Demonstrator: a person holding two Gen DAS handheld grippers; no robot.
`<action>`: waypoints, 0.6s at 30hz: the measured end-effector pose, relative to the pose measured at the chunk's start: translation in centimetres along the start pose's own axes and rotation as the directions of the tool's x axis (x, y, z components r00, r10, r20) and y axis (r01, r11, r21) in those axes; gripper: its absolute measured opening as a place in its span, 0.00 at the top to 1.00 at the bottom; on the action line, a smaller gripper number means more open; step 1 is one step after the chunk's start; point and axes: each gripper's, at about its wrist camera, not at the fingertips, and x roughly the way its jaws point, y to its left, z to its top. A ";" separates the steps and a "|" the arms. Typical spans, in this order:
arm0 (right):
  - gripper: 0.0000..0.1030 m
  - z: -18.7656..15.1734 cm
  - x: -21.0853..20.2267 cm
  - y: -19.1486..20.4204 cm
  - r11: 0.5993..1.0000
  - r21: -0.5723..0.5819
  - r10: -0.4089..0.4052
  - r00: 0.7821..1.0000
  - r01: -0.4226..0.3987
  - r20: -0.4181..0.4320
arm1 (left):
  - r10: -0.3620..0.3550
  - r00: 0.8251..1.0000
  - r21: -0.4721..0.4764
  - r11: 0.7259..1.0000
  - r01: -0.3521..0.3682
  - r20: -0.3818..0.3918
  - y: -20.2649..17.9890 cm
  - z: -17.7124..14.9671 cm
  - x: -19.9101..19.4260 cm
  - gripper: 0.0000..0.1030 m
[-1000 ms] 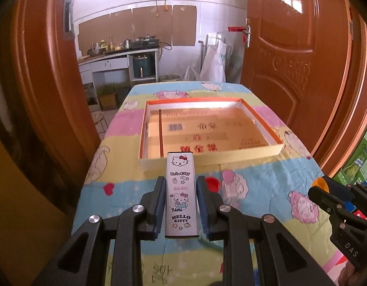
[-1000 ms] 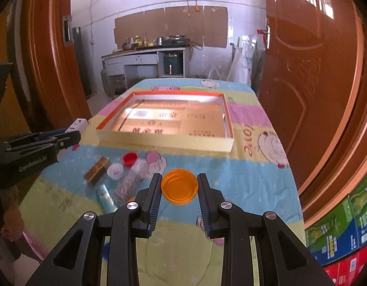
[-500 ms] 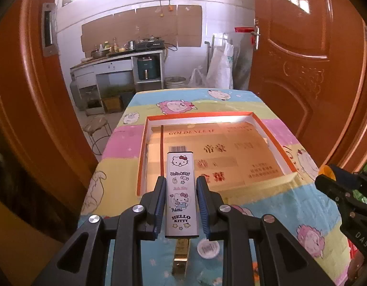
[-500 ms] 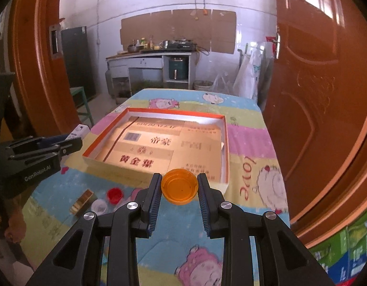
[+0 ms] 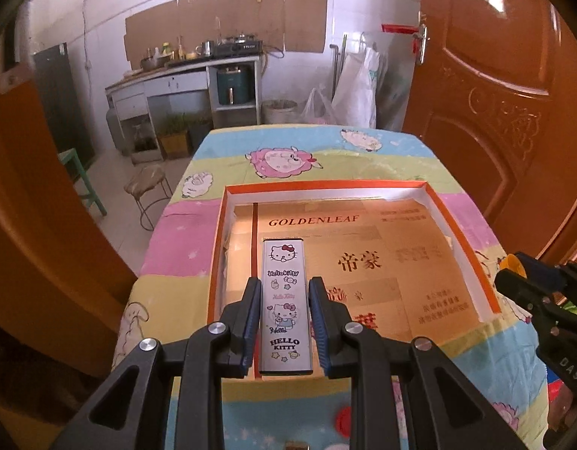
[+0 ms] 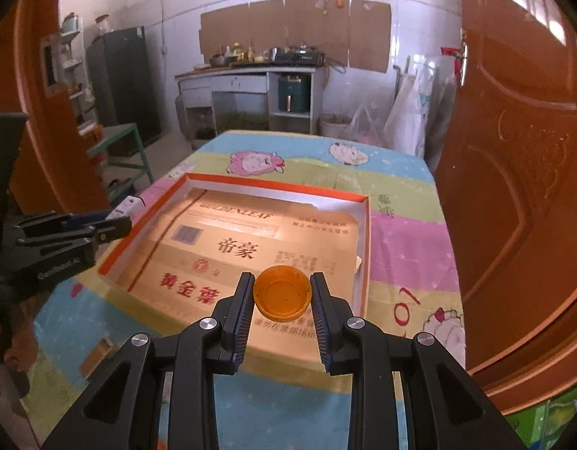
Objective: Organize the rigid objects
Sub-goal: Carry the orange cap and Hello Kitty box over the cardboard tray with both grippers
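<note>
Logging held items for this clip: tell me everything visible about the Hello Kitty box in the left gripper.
The slim white rectangular Hello Kitty box looks like glossy printed card, with cartoon cats and "Hello Kitty" lettering along its upper face. It appears closed and undamaged. The left gripper is shut on its long sides, near end toward the camera, far end pointing away, over the left part of the shallow orange-rimmed cardboard tray. Only the gripper touches it.

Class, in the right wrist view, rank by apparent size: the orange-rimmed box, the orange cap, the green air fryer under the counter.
1. orange-rimmed box
2. orange cap, held close to the camera, so it looks enlarged
3. green air fryer, far off; true size versus cap unsure
</note>
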 end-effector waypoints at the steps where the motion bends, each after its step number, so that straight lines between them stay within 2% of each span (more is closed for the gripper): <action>1: 0.70 0.2 0.7 -0.2 1.000 0.002 -0.001 1.000 0.001 -0.008 | -0.006 1.000 -0.002 1.000 0.006 -0.013 0.0 0.2 0.6 0.74; 10: 0.70 1.5 4.1 -0.8 0.998 0.037 0.055 0.998 -0.053 -0.040 | -0.021 0.997 -0.010 1.000 0.021 -0.080 -0.1 1.7 4.1 0.74; 18: 0.70 2.6 7.5 -1.0 0.996 0.072 0.065 0.994 -0.059 -0.082 | -0.030 0.988 -0.051 0.998 0.022 -0.152 0.3 2.3 7.4 0.75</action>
